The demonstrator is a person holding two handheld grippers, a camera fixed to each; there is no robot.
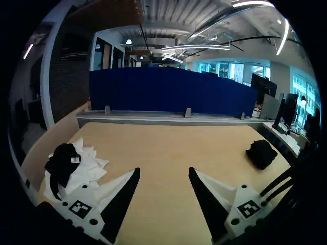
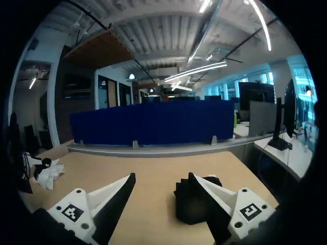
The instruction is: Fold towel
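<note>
Black towel (image 1: 261,153) folded compact on table (image 1: 171,143).

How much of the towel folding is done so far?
Done: one black towel looks folded on the table. In hand: nothing, the left tongs and right tongs are open and empty. Left: the crumpled pile of white and black cloths.

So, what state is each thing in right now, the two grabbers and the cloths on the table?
left gripper: open, holding nothing.
right gripper: open, holding nothing, close to the black towel.
black towel: folded into a compact bundle, lying on the table.
cloth pile: white and black pieces, crumpled, unfolded, near the table's edge.
</note>
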